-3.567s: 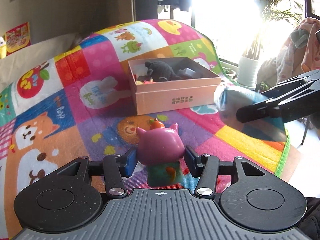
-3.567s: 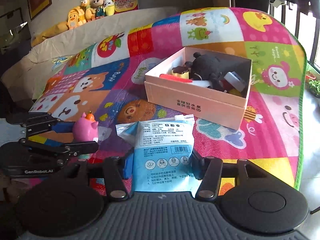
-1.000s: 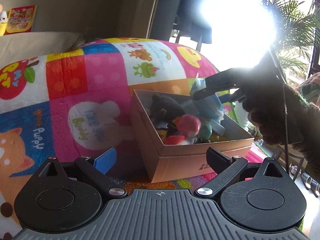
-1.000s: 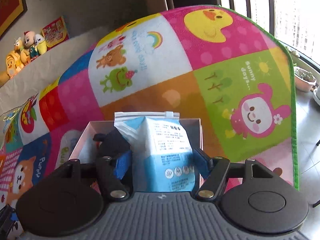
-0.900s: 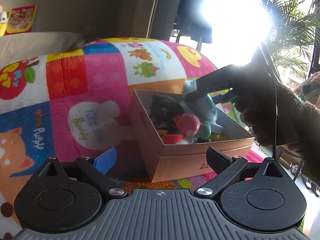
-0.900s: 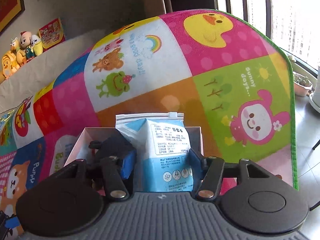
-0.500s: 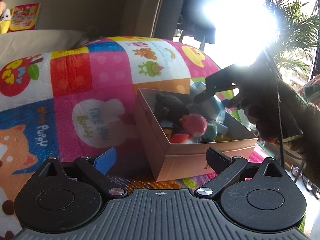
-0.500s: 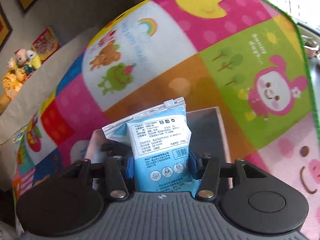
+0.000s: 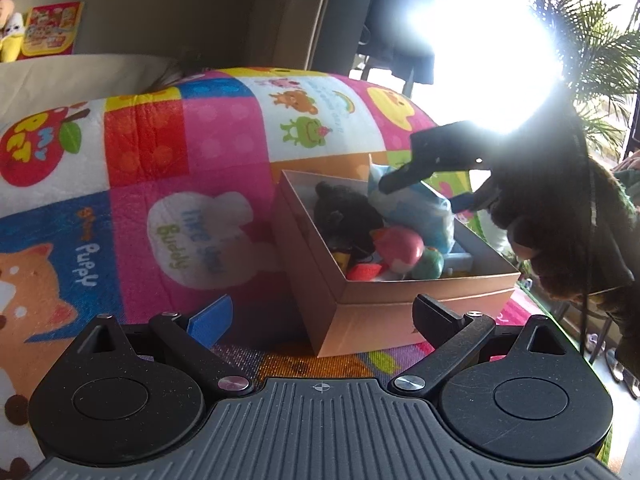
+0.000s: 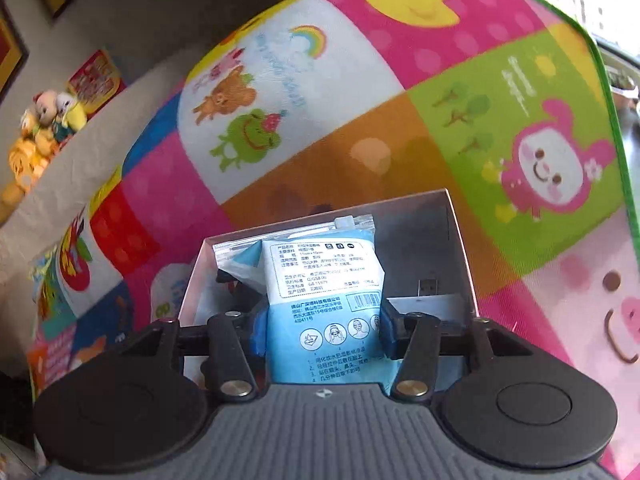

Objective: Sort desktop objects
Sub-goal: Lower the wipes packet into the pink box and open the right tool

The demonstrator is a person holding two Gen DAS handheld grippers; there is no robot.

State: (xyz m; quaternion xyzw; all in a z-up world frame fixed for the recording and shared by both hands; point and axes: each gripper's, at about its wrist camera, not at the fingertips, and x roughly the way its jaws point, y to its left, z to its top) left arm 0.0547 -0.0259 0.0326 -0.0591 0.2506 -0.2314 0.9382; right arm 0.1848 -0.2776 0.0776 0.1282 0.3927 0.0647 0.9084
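Starting at the left: colourful play mat [image 9: 200, 140] all over the surface, cartoon squares everywhere. Down at the bottom of the left wrist view, left gripper [image 9: 318, 312] hanging low over the mat, jaws spread wide with nothing in them, just short of the near corner of the pink box [image 9: 400, 316].

Moving right, into the box itself: black plush toy [image 9: 344, 212] against the far-left wall, round pink toy [image 9: 400, 248] just in front of it, small green thing [image 9: 430, 264] touching that one. Can't make out the little bits underneath.

Then the main item, the blue-and-white packet [image 9: 420, 216], standing tilted at the back of the box, propped up behind the toys. Bottom end down inside, zip end sticking up above the rim.

Right gripper [image 9: 424, 184] angled down onto it from the right, held by a hand [image 9: 540, 216] in a dark fuzzy sleeve. Seen from the right wrist camera: packet sitting between the pads, jaws just been opening, pads right alongside its edges and its sides not pinched in. Looks let go, basically.

Further right, only blown-out window glare and a palm plant [image 9: 592, 60].
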